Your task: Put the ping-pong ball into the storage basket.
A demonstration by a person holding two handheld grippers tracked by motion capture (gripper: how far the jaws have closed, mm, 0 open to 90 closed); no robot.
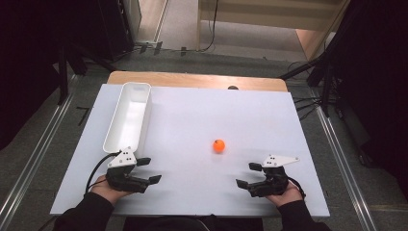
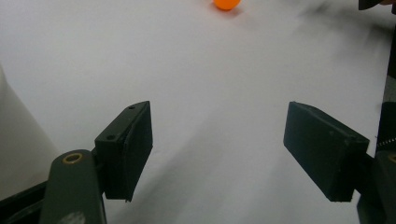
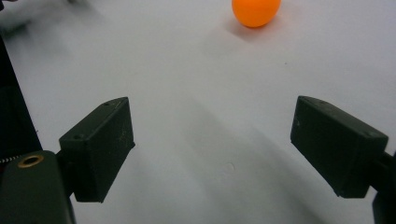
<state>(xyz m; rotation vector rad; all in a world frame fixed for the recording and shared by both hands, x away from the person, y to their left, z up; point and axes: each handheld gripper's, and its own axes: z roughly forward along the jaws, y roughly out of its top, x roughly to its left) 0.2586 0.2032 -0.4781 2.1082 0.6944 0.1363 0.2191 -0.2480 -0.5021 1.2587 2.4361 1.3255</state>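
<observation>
Orange ball (image 1: 219, 145) sits on the white desk (image 1: 192, 120), apart from the left tool (image 1: 148, 170) and right tool (image 1: 248, 175), both released, jaws spread on nothing.

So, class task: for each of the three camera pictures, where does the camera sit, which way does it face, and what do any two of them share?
High view: fixed above the person's side, facing forward and down on the white table; shows both forearms, left gripper, right gripper, white bin.
Left gripper view: rides the left gripper, looking along its open fingers across the table.
Right gripper view: rides the right gripper, looking along its open fingers.
Shared: all three show the orange ball.
</observation>
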